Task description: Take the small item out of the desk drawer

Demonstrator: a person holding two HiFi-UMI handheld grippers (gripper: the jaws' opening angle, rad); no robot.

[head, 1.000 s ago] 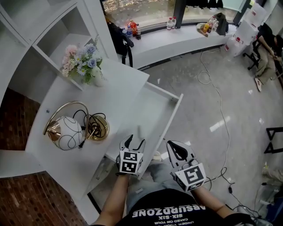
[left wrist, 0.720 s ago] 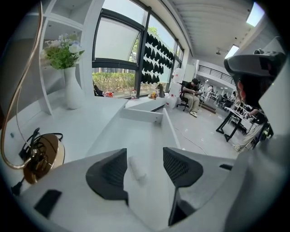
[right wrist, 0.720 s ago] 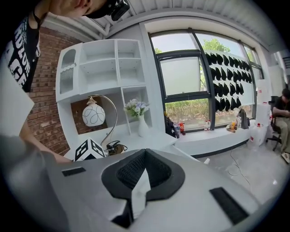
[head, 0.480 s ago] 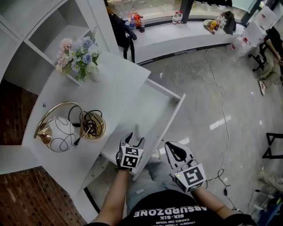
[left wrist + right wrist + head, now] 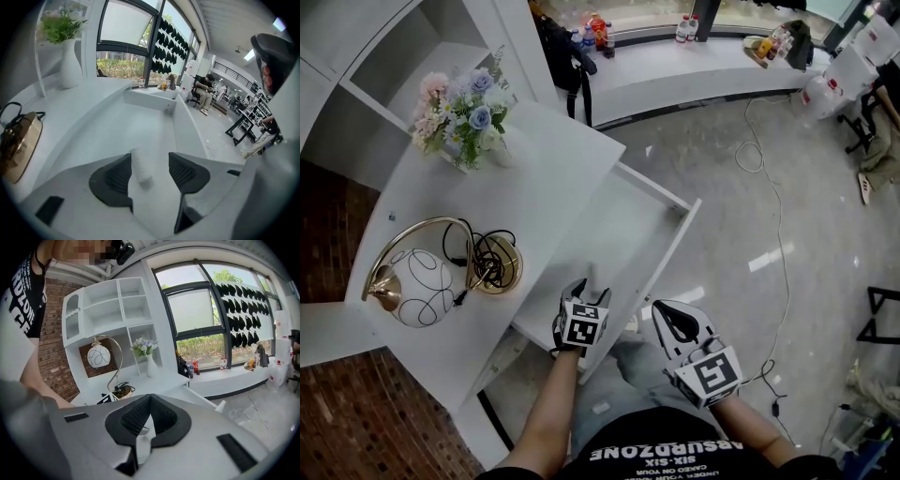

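The white desk (image 5: pixel 534 178) has its drawer (image 5: pixel 673 246) pulled out toward the right. On the drawer floor lies a small white cylinder (image 5: pixel 140 165), the only item I see inside. My left gripper (image 5: pixel 149 161) is open just above the drawer floor, with the cylinder between its jaws, nearer the left one and not squeezed. In the head view the left gripper (image 5: pixel 591 287) reaches over the drawer's near end. My right gripper (image 5: pixel 664 311) hovers beside the drawer front, off the desk, shut with nothing in it; its jaw tips meet in the right gripper view (image 5: pixel 149 399).
A globe lamp (image 5: pixel 422 286) with a gold base (image 5: pixel 497 264) and coiled cord stands on the desktop's left. A vase of flowers (image 5: pixel 464 117) is at the back by white shelves. Cables (image 5: pixel 764 187) trail on the floor; bottles (image 5: pixel 595 28) sit on the window ledge.
The head camera has shifted a little. My left gripper has edged slightly forward over the drawer. The right gripper has hardly moved.
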